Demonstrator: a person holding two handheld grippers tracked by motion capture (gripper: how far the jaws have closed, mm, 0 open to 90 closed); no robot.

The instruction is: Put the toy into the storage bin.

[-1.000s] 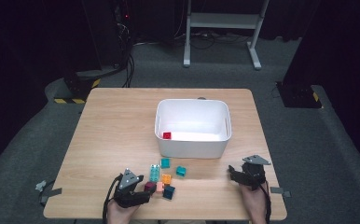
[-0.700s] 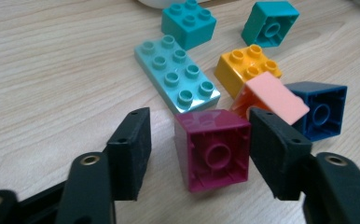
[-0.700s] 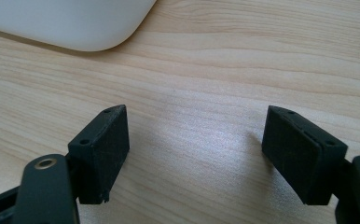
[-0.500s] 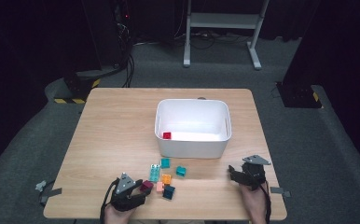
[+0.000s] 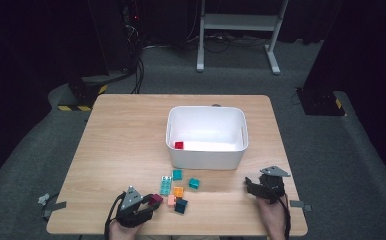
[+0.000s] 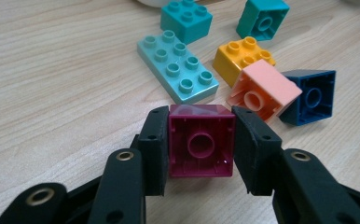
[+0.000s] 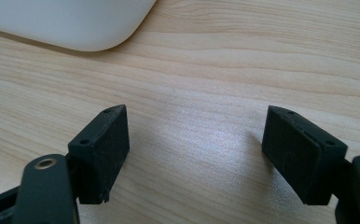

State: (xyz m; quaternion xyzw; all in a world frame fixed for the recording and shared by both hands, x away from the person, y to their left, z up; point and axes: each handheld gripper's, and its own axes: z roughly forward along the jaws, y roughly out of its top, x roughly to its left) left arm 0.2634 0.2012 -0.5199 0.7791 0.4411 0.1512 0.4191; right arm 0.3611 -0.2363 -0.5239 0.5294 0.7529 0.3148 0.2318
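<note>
In the high view, we see the left gripper [image 5: 148, 206] near the bench's [image 5: 126, 140] bottom edge, with the dark pink block [image 5: 155, 200] at its tip. The right gripper [image 5: 253, 186] sits at lower right with bare wood around it.

In the left gripper view, our jaws have just been closing and now squeeze the dark pink block [image 6: 201, 141]; other blocks lie close behind.

In the right gripper view, the jaws stand wide apart over bare wood; the white tub [image 7: 66, 21] is cut off at upper left.
</note>
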